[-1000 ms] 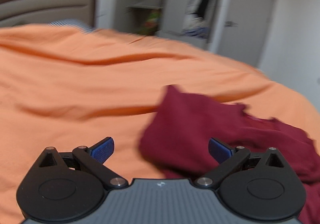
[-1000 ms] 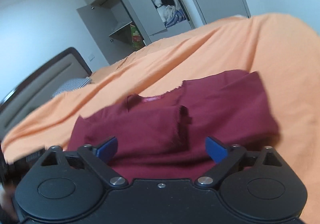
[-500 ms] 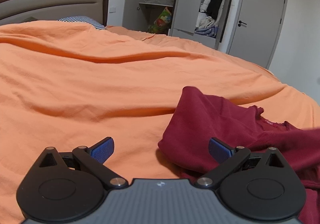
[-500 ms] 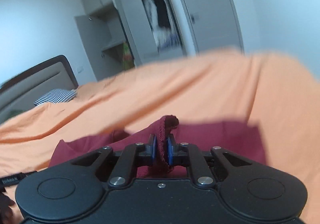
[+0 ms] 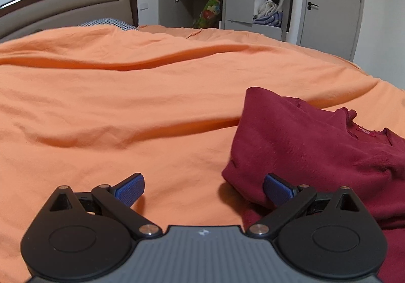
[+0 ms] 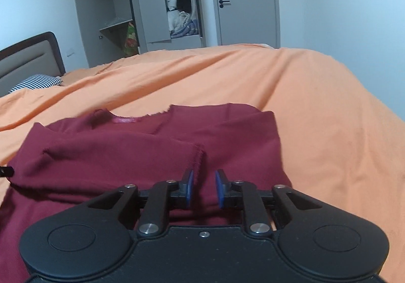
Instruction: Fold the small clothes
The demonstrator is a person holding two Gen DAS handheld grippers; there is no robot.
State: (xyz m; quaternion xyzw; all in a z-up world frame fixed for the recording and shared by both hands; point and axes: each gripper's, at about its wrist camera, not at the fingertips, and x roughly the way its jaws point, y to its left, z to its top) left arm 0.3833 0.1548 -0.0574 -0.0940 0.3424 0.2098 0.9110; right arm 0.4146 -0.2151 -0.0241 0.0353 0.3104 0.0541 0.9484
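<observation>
The left gripper (image 5: 203, 188) is spread wide beside the shirt (image 6: 152, 156); the right gripper (image 6: 203, 188) is narrowly parted, gripping nothing. Both hover over the bedspread (image 5: 126, 105).

Your frames: soft even indoor light, no glare. Both sharp, heavy fisheye bend, dark corners. Faint shadows in orange bedspread (image 5: 126, 105) folds; your right view bluish.

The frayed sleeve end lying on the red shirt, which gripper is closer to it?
Right. The right gripper sits just behind the frayed sleeve end, jaws slightly apart. The left gripper hangs wide open at the red shirt edge, farther away.
</observation>
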